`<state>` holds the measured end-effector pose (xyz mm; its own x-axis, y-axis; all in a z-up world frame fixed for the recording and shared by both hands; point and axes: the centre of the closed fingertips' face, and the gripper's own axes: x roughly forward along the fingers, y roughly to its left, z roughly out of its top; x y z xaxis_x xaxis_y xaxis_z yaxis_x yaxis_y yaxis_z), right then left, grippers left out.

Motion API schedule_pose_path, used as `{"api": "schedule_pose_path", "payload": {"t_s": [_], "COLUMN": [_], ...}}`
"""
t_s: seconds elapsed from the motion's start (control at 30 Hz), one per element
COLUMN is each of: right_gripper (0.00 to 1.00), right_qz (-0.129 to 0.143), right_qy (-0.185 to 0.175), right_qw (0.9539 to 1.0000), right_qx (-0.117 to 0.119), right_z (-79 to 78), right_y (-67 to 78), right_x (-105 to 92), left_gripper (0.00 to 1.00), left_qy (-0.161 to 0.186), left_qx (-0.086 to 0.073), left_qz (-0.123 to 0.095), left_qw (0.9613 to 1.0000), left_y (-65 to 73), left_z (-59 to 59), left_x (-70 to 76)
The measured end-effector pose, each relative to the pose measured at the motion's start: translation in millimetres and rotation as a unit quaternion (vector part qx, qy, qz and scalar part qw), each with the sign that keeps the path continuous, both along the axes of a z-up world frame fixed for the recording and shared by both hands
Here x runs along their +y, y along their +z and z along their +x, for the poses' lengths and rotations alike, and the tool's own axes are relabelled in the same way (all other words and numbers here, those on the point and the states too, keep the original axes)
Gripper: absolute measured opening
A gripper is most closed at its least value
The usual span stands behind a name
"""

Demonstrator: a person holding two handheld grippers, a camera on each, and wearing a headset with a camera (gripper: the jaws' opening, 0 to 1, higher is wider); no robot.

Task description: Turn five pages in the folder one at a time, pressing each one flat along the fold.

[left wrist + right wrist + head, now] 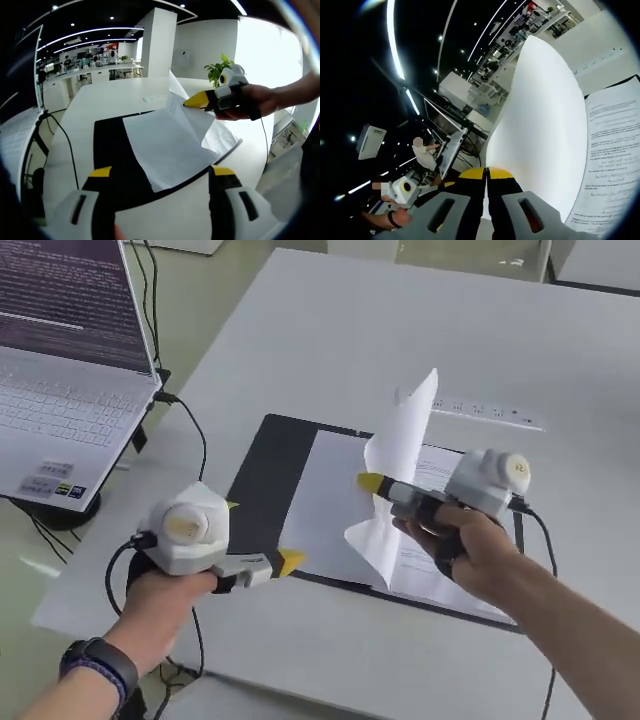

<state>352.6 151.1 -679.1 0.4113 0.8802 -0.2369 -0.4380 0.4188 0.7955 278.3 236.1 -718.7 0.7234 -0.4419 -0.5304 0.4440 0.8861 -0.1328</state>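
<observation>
A black folder [268,472] lies open on the white table, with a turned blank page [325,505] flat on its left half. My right gripper [368,482] is shut on one sheet [405,435], holding it upright above the fold so it curls. In the right gripper view the lifted sheet [540,125] stands between the yellow-tipped jaws, with a printed page [615,150] to the right. My left gripper [290,561] hovers open at the folder's near edge, holding nothing. The left gripper view shows the folder [110,150], the flat page [167,147] and the right gripper [192,102] beyond.
An open laptop [70,390] sits at the far left with cables [195,430] trailing off the table edge. A white power strip [490,412] lies beyond the folder. Bare table [330,330] stretches behind it.
</observation>
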Motion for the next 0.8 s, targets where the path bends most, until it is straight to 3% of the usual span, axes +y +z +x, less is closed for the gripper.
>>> {"api": "schedule_pose_path", "payload": {"t_s": [0.17, 0.3, 0.5, 0.57, 0.8], "right_gripper": [0.00, 0.00, 0.00, 0.00, 0.00], "right_qz": [-0.004, -0.006, -0.013, -0.017, -0.019], "right_qy": [0.015, 0.024, 0.039, 0.043, 0.050], "right_qw": [0.9998, 0.9995, 0.9986, 0.9979, 0.9959], "right_qx": [0.013, 0.020, 0.034, 0.046, 0.074], "right_z": [2.1, -6.6, -9.5, -11.8, 3.4], "right_y": [-11.2, -11.2, -26.7, -34.8, -67.0], "right_x": [15.8, 28.2, 41.5, 48.5, 62.8], "left_gripper": [0.76, 0.77, 0.76, 0.76, 0.76], "left_qy": [0.006, 0.009, 0.010, 0.013, 0.019], "left_qx": [-0.002, -0.004, -0.005, -0.005, 0.000], "left_qz": [-0.002, -0.006, -0.006, -0.009, -0.018], "left_qw": [1.0000, 0.9999, 0.9999, 0.9999, 0.9997], "left_y": [-0.1, 1.0, 1.3, 0.7, -2.5], "left_z": [-1.6, -3.6, -5.0, -5.6, -7.8], "left_x": [5.2, 8.7, 14.3, 15.3, 15.7]}}
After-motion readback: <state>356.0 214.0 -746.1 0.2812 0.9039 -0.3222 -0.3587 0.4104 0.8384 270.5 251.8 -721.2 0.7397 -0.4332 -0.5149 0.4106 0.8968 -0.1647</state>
